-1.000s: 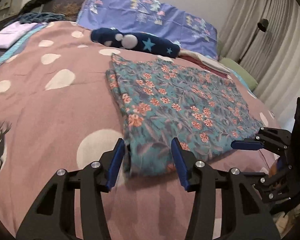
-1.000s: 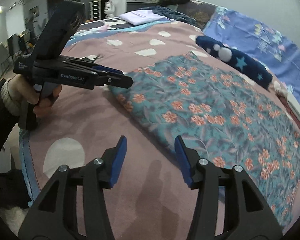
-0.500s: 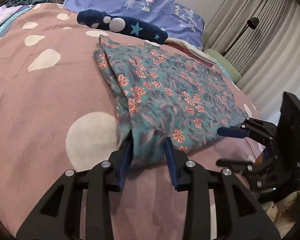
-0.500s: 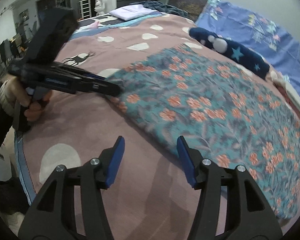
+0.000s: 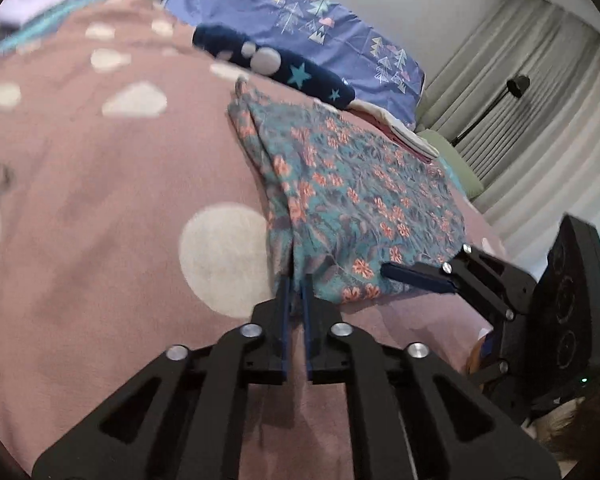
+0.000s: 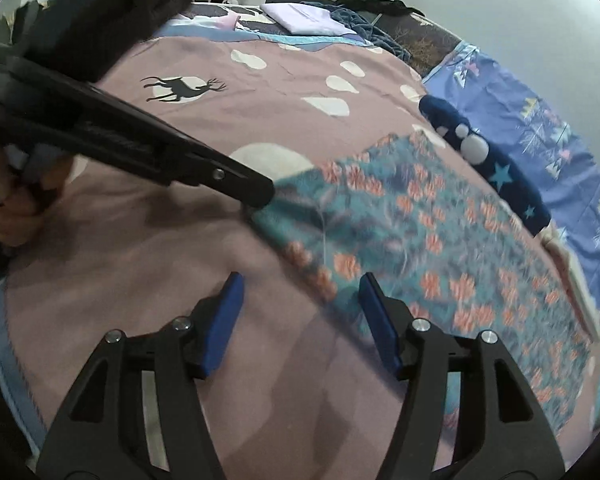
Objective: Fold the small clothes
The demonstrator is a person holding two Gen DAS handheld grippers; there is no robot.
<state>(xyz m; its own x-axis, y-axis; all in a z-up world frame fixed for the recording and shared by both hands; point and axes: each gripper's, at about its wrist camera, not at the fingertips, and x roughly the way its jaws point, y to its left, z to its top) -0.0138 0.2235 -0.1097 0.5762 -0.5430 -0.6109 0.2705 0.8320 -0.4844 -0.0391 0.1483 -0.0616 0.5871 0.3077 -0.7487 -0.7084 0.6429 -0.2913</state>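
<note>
One corner of the floral garment (image 5: 352,208), lying flat on the pink bedspread (image 5: 100,184), is pinched in the left gripper (image 5: 296,292) – the right gripper (image 6: 300,300) gapes empty at the near hem (not yet gripping). Lifting now could drag or bunch the fabric – only one side is held.

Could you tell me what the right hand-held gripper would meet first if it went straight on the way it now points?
Probably the near edge of the teal floral folded garment: the right hand-held gripper is open just short of it, above the pink bedspread. Height is unclear.
</note>
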